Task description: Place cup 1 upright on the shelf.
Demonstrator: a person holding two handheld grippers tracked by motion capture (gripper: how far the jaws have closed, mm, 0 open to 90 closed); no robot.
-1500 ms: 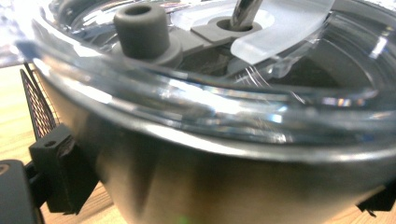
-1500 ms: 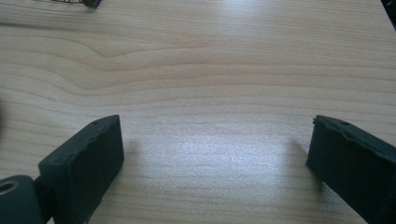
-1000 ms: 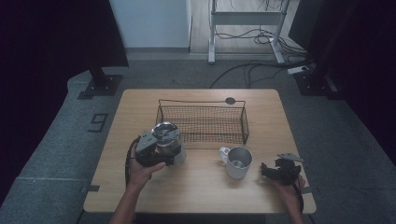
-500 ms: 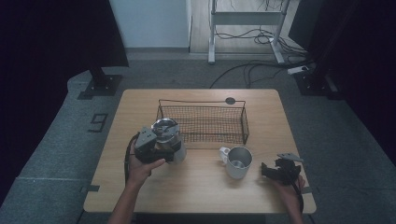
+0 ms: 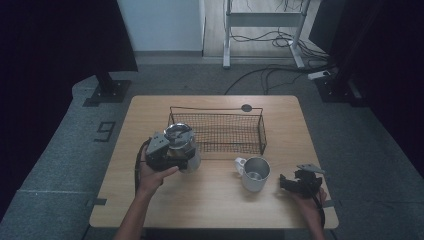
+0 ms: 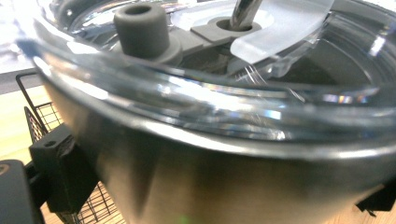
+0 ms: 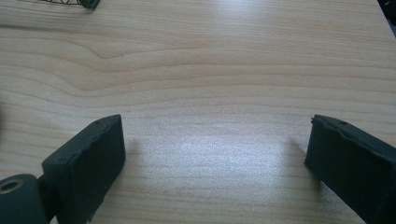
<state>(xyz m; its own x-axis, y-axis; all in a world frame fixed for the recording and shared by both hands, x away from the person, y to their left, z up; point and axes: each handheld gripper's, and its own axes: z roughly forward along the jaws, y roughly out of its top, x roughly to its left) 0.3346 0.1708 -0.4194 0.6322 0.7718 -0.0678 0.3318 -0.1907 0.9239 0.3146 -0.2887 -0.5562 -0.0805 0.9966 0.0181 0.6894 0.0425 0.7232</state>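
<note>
A steel tumbler (image 5: 181, 142) with a clear plastic lid (image 6: 243, 60) is held at the left front corner of the wire basket (image 5: 220, 134). My left gripper (image 5: 164, 154) is shut on the tumbler's body, its black jaws on either side of the steel wall (image 6: 233, 186). A steel mug (image 5: 255, 173) with a handle stands on the wooden table (image 5: 210, 205) to the right of the middle. My right gripper (image 5: 294, 183) rests low over the table just right of the mug, and it is open, with bare wood between its jaws (image 7: 215, 140).
The black wire basket sits across the middle of the table and has nothing in it. A small dark round disc (image 5: 246, 107) lies near the table's far edge behind it. Cables run over the floor beyond the table.
My left gripper has carried the tumbler a little up and toward the basket's left corner. The right gripper and the mug have stayed where they were.
</note>
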